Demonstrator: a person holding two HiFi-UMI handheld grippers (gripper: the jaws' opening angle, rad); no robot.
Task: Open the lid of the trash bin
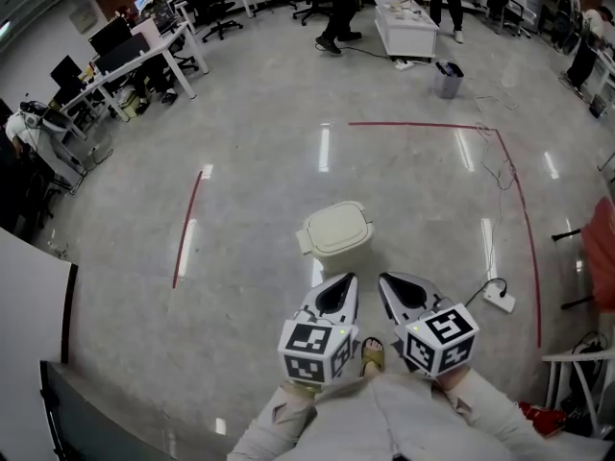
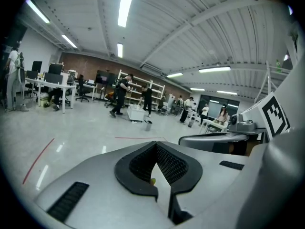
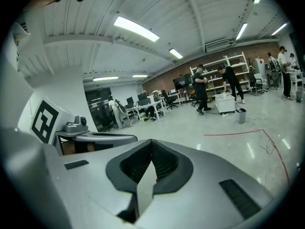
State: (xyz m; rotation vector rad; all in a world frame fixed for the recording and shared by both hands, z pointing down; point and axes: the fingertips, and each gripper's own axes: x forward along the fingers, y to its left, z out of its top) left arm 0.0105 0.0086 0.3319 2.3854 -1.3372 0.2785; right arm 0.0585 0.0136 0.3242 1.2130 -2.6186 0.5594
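While the trash bin point(image 1: 338, 250) sits closed on the floor point(image 1: 240, 257), both grippers hang close to the person's body and neither touches it. The bin stands at 12 o'clock from the left gripper point(image 1: 334, 294), just beyond its tip, and at about 11 o'clock from the right gripper point(image 1: 405, 294).

The cream lid point(image 1: 336, 226) lies flat and fully down. It looks like thin moulded plastic, so I'd judge it light, stiff and a bit slick. The bin itself seems small and light enough to skid or tip if the lid is yanked. A small tab point(image 1: 305, 242) juts out at the lid's 8 o'clock corner, but I can't tell whether it is a hinge or a finger lip. The safest hold looks like the lid's rim on the near edge, lifted gently from underneath, perhaps with the other gripper steadying the body.

Now the jaws. In the left gripper view they stand together, ribbed pads meeting along one line, with nothing between them. The right gripper view shows the same: pressed together and empty. Both gripper views look out across the room, with the bin out of sight below.
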